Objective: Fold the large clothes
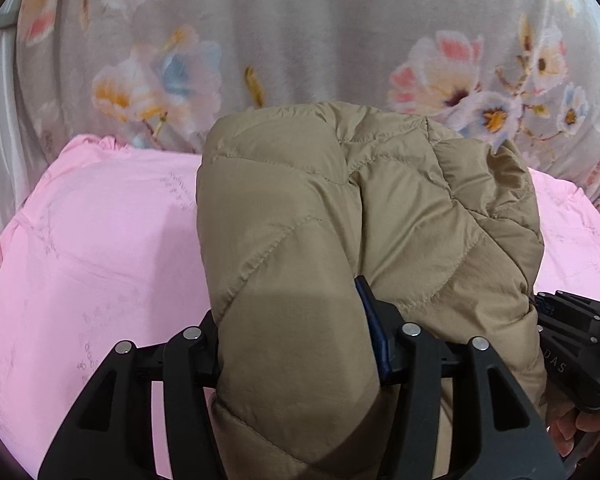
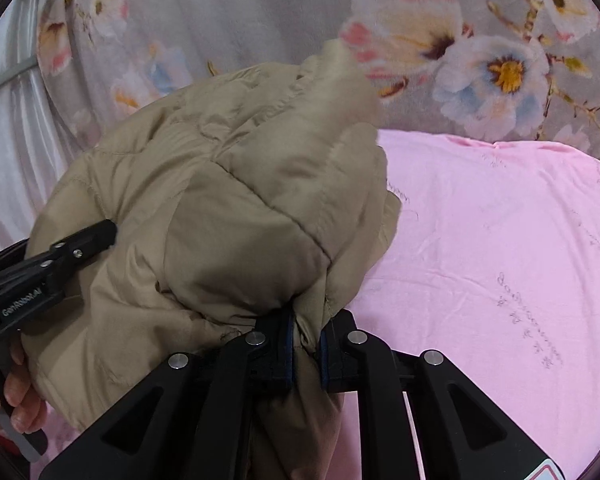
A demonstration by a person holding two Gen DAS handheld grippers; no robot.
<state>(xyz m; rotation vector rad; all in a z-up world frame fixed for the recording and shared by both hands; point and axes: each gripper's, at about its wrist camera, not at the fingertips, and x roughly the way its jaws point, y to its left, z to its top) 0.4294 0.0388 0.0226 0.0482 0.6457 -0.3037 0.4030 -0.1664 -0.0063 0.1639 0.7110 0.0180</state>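
Observation:
A tan quilted puffer jacket (image 1: 340,220) is bunched up and held above a pink sheet (image 1: 100,260). My left gripper (image 1: 296,344) is shut on a thick fold of the jacket, which fills the space between its fingers. My right gripper (image 2: 306,344) is shut on another fold of the same jacket (image 2: 228,208). The right gripper also shows at the right edge of the left wrist view (image 1: 572,332). The left gripper shows at the left edge of the right wrist view (image 2: 60,260), pressed into the jacket. The lower part of the jacket is hidden below both grippers.
The pink sheet (image 2: 500,260) covers the bed under the jacket. A grey floral blanket (image 1: 300,32) rises behind it. A white pleated curtain (image 2: 12,128) hangs at the far left. The person's fingers (image 2: 16,396) hold the left gripper's handle.

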